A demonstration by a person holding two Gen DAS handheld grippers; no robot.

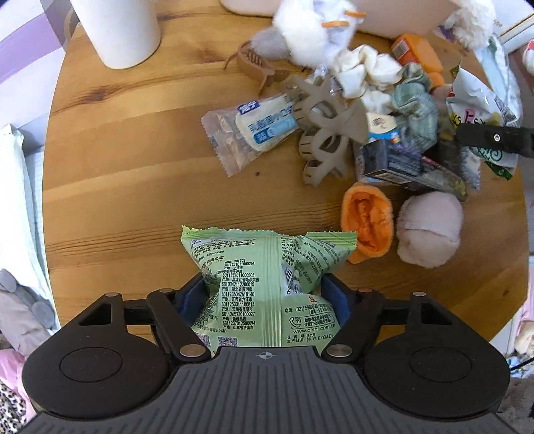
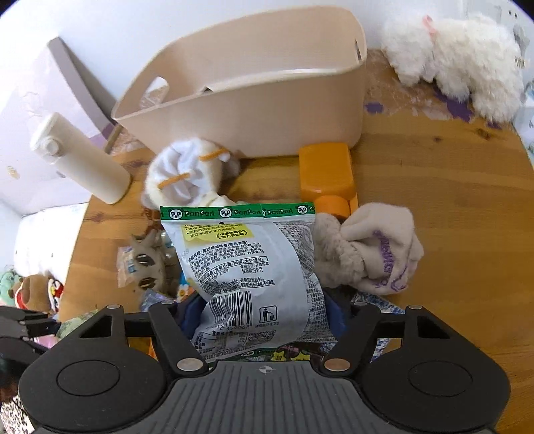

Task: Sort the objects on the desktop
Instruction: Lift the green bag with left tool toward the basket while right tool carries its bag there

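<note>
**Operator:** Closest to my left lens is the left tool [image 1: 265,293], and between its blue pads sits a green snack packet [image 1: 263,283]. The pads press both sides of it, so I read that tool as gripping the packet. The packet's long axis runs away from the camera along the fingers, with its crimped top edge pointing out over the bare wooden desk [image 1: 140,173].

**Observer:** And the other one?

**Operator:** Same picture on my right side. The right tool [image 2: 263,310] has its pads closed against a white PanPan snack bag [image 2: 247,270]. The bag stands lengthwise along the fingers, its green header strip at the far end, pointing toward the beige bin [image 2: 267,96], and its barcode near my camera.

**Observer:** What is in that bin?

**Operator:** I can see only a little of its inside. Something clear and plastic shows through the handle cut-out, but I cannot tell what it is. An orange case [image 2: 325,173] lies just in front of the bin, touching or nearly touching its wall.

**Observer:** The rest of the pile?

**Operator:** From my left view, a clear wrapped snack [image 1: 253,130] lies slantwise beside a beige hair claw [image 1: 320,140]. An orange sock [image 1: 367,223] and a pale pink sock ball [image 1: 429,230] sit side by side. A white bottle [image 1: 116,30] stands upright at the far left.
</note>
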